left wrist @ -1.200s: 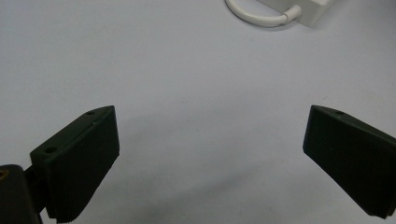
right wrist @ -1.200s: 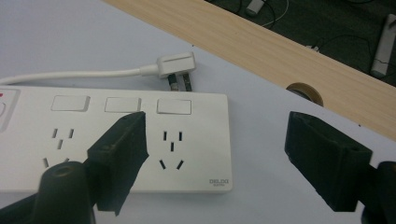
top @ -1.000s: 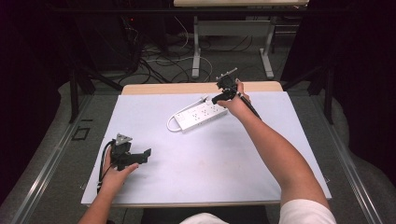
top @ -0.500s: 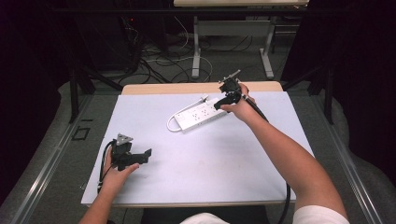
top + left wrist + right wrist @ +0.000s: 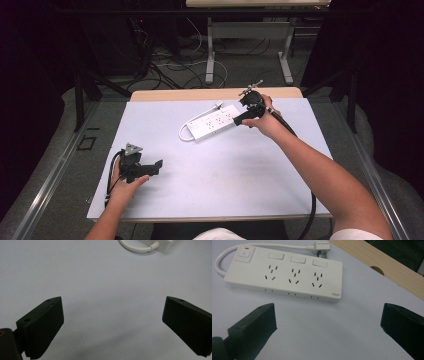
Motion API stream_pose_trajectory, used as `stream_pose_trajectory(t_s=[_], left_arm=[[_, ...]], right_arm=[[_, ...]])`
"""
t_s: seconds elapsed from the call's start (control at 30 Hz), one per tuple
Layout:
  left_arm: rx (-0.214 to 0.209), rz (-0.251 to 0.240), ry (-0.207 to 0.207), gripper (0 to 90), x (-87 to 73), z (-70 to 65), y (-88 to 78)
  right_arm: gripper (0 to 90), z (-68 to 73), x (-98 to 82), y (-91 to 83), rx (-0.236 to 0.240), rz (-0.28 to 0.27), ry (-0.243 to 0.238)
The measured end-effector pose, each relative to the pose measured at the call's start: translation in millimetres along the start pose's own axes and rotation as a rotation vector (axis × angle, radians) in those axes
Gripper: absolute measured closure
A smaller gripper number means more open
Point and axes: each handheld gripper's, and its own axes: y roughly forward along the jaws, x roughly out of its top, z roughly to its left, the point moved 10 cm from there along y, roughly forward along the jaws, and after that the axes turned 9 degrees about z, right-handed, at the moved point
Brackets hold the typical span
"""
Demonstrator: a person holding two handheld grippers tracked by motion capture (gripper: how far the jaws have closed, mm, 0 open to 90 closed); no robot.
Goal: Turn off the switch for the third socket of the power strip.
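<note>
In the right gripper view, the power strip [image 5: 283,273] shows three switches.

Black grippers with ridged wedge jaws, black cables, white short sleeve [image 5: 357,234].

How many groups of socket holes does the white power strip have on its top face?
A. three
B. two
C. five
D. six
A: the right gripper view shows the power strip with three socket groups, each below its own switch.
</note>
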Motion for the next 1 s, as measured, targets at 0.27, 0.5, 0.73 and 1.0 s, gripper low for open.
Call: stream_pose_trajectory(t_s=[0.27, 0.5, 0.73, 1.0], left_arm=[[-0.005, 0.010, 0.002, 3.5, -0.6, -0.6, -0.8], [0.003, -0.008, -0.004, 3.6, 0.7, -0.4, 0.3], [0.002, -0.001, -0.004, 3.6, 0.1, -0.5, -0.3], [0.003, 0.005, -0.001, 3.6, -0.2, -0.7, -0.7]], right_arm=[[0.0, 7.9, -15.0, -15.1, 0.015, -0.007, -0.043], [0.0, 10.1, -27.5, -24.8, 0.015, -0.018, -0.057], [0.0, 8.1, -40.2, -32.0, 0.028, -0.027, -0.057], [0.0, 3.8, -53.8, -40.5, 0.027, -0.044, -0.047]])
